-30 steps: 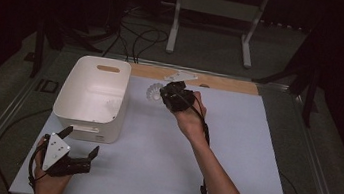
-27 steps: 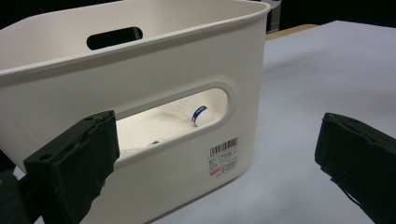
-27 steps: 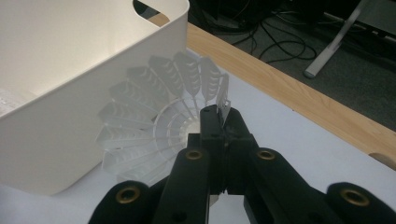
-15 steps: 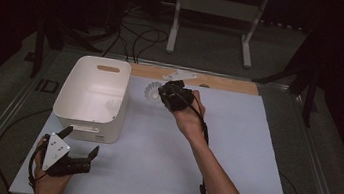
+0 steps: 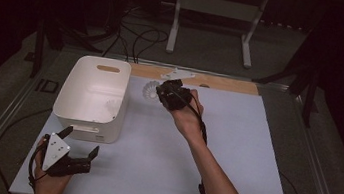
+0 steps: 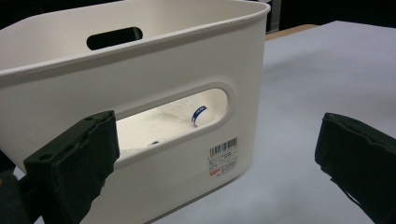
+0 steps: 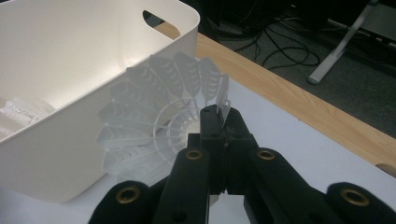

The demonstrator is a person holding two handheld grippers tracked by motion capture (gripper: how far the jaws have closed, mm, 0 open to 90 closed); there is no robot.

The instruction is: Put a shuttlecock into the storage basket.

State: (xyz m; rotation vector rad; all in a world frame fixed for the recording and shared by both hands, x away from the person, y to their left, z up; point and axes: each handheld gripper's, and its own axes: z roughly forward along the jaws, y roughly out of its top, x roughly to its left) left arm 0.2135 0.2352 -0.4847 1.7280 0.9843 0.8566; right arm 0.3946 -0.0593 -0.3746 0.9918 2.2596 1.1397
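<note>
Standing on the pale smooth table [image 5: 253, 153], the white plastic bin [image 5: 90, 97] has rounded corners, slotted handles and a barcode sticker. Just beside its far right corner, the right gripper [image 5: 160, 93] has its black jaws pressed together, pinching the edge of a white shuttlecock's [image 7: 154, 126] ribbed, feather-shaped plastic skirt. Near the bin's front wall, the left gripper [image 5: 81, 141] rests with jaws spread wide, nothing between them. Its view looks through the handle slot at another shuttlecock [image 6: 187, 114] with a blue band lying inside.
</note>
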